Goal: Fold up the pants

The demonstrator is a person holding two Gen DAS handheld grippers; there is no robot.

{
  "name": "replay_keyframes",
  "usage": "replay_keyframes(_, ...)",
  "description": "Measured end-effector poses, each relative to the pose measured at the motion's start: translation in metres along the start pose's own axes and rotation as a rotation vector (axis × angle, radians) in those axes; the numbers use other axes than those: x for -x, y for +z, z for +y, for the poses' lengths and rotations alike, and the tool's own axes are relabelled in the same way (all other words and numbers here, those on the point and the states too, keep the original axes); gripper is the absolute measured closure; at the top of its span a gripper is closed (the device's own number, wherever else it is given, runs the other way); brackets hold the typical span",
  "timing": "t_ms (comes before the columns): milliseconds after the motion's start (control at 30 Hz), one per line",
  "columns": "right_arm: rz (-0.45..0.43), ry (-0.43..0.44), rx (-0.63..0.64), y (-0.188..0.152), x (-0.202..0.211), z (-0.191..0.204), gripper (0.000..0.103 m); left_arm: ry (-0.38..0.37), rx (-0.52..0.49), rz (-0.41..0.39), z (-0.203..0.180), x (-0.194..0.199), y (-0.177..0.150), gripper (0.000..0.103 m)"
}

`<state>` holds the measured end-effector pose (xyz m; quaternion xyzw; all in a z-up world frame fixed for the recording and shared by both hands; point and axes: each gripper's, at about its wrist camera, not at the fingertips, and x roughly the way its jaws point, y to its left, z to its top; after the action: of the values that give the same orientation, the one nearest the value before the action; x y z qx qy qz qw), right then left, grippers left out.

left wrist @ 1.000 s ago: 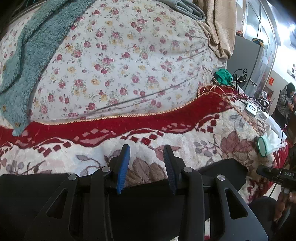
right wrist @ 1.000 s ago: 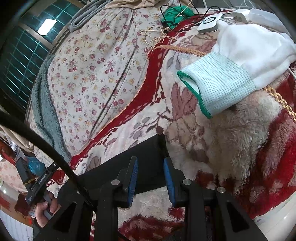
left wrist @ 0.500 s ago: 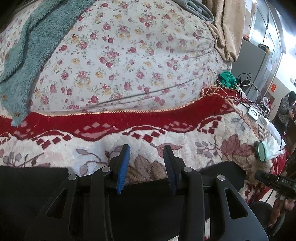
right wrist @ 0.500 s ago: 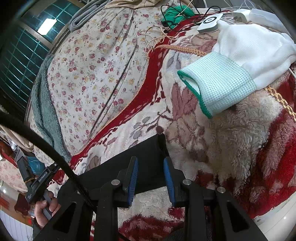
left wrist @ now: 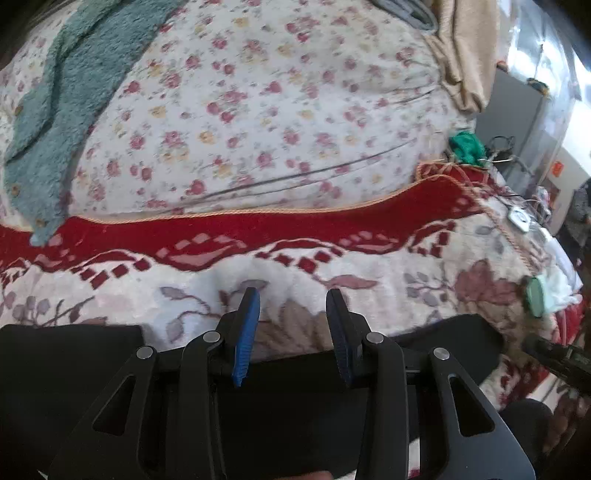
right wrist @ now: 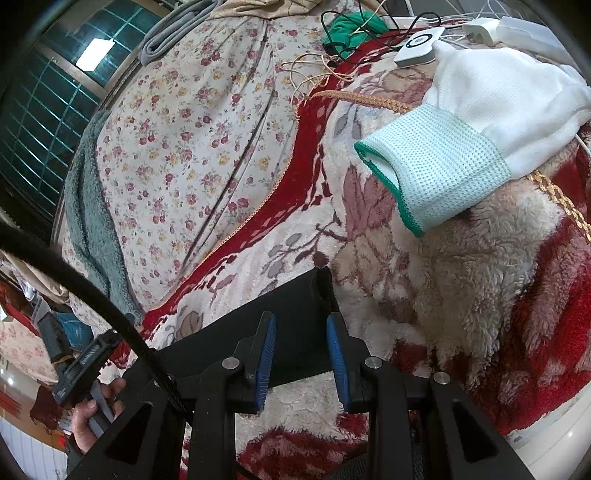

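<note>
The black pants (left wrist: 288,398) are lying flat along the near edge of the bed, on a plush red-and-cream blanket (left wrist: 258,236) with a leaf pattern. In the left wrist view they are stretching as a dark band from the near left corner across to the right, passing under the left tool (left wrist: 291,317). That tool is hanging just above the cloth with its blue-padded jaws standing apart; the blanket is showing in the gap between them and nothing is being gripped.

In the right wrist view one end of the pants (right wrist: 295,325) is reaching away from the camera as a narrow strip, ending on the cream pile of the blanket. The right tool (right wrist: 301,350) is sitting over that strip, its jaws parted on either side of it with the pads not pressing on the cloth. At the near left of this view a hand (right wrist: 92,413) is holding the handle of the other tool.

Beyond the blanket a floral sheet (left wrist: 258,122) is covering the far part of the bed, with a teal fleece (left wrist: 62,103) draped along its left side. To the right a white glove with a mint cuff (right wrist: 461,147) is resting on the blanket, well apart from the pants, and farther off a small white device (right wrist: 417,46) is lying beside a tangle of cables and a green cloth (right wrist: 351,27).
</note>
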<state>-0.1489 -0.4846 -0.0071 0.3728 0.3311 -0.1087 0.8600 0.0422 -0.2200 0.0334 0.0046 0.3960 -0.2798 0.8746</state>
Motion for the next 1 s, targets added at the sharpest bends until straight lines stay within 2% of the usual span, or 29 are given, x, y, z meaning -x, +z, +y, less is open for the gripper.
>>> replay_keyframes(433, 0.000, 0.002, 0.010, 0.001, 0.000, 0.003, 0.076, -0.013, -0.028, -0.019, -0.001, 0.003, -0.002, 0.068)
replay_keyframes(767, 0.003, -0.019, 0.045, -0.001, -0.003, 0.013, 0.076, -0.034, -0.006, -0.021, 0.003, 0.005, 0.000, 0.068)
replay_keyframes(1000, 0.002, -0.010, 0.007, 0.000, 0.000, 0.004, 0.076, -0.044, -0.001, -0.023, 0.003, 0.005, 0.001, 0.068)
